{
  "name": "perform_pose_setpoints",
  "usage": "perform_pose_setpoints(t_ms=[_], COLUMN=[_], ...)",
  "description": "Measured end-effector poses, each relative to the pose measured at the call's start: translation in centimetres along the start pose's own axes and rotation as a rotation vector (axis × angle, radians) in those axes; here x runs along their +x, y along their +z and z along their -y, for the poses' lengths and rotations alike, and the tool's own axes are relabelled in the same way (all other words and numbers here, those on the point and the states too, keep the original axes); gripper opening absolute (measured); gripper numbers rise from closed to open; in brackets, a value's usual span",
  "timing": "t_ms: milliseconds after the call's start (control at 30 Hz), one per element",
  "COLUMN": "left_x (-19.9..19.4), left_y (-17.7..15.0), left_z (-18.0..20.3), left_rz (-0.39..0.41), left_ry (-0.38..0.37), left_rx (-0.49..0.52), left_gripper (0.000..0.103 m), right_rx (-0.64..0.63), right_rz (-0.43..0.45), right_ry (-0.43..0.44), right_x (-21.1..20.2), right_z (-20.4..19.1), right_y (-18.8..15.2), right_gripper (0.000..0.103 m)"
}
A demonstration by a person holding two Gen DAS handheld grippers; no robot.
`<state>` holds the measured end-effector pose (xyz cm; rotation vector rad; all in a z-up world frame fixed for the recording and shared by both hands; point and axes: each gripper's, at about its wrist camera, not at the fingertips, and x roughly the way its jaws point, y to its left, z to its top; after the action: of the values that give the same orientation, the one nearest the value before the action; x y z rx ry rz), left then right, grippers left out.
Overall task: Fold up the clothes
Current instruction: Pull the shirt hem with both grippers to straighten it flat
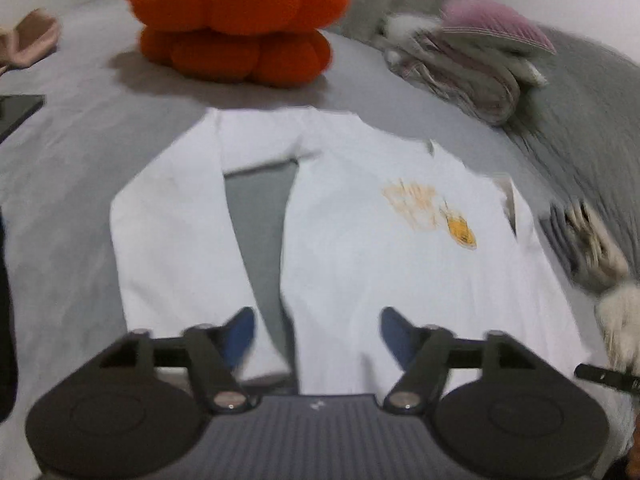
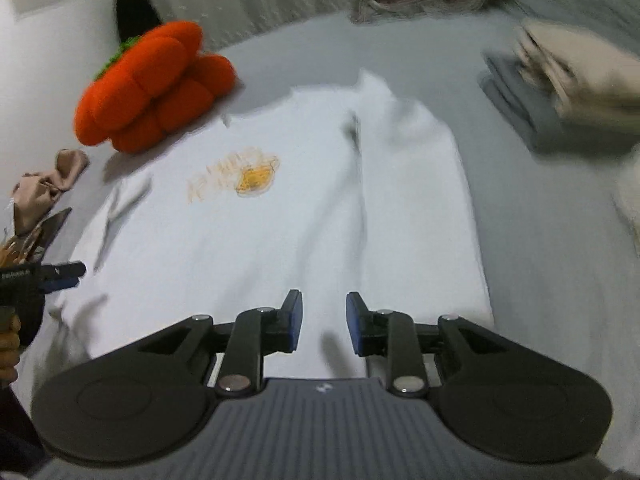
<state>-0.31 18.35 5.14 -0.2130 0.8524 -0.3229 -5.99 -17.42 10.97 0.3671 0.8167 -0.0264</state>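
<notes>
Left wrist view showed your white shirt (image 1: 360,248) spread flat on the grey bed (image 1: 72,152), one sleeve apparently folded over. Left tool (image 1: 318,332) gaped wide, right tool (image 2: 324,326) partly open, both empty. Soft, light cloth: you would pinch hem corners.

White long-sleeved shirt (image 1: 360,248) flat, sleeves folded.

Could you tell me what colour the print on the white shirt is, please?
Orange-yellow; the print on the white long-sleeved shirt shows best in the right wrist view.
</notes>
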Motion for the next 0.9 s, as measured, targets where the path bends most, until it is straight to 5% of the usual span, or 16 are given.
perform_pose_setpoints(t_ms=[133, 200, 300, 367, 567, 667, 767, 833, 900], left_x=[0.1, 0.4, 0.8, 0.7, -4.8, -5.6, -4.1, -3.6, -3.8], left_y=[-0.7, -0.8, -1.4, -1.4, -0.3, -1.6, -3.1, -3.7, -3.8], left_z=[-0.8, -0.7, 0.0, 0.1, -1.3, -1.5, -1.1, -0.9, -0.7], left_rz=[-0.031, -0.069, -0.088, -0.095, -0.033, -0.05, -0.106, -0.117, -0.094], left_ry=[-0.077, -0.152, -0.129, -0.136, -0.264, -0.217, -0.194, -0.19, -0.159], left_rx=[0.021, 0.02, 0.08, 0.076, -0.125, -0.178, -0.128, -0.095, -0.06], left_gripper=[0.068, 0.021, 0.009, 0.008, 0.006, 0.006, 0.007, 0.017, 0.057], right_rx=[0.095, 0.11, 0.132, 0.146, 0.116, 0.079, 0.059, 0.064, 0.075], right_rz=[-0.015, -0.003, 0.014, 0.025, 0.128, 0.137, 0.08, 0.041, 0.013], right_ry=[-0.012, -0.002, 0.013, 0.022, 0.011, -0.005, -0.041, -0.07, -0.085], right_x=[-1.3, -1.5, -1.8, -2.0, -5.9, -7.2, -5.4, -3.9, -2.9], right_z=[0.9, 0.9, 1.0, 1.0, 1.3, 1.3, 1.7, 2.1, 2.4], right_y=[-2.8, -3.3, -4.0, -4.5, -3.7, -2.4, -2.7, -3.3, -3.8], right_gripper=[0.029, 0.029, 0.027, 0.008, 0.008, 0.008, 0.008, 0.012, 0.018])
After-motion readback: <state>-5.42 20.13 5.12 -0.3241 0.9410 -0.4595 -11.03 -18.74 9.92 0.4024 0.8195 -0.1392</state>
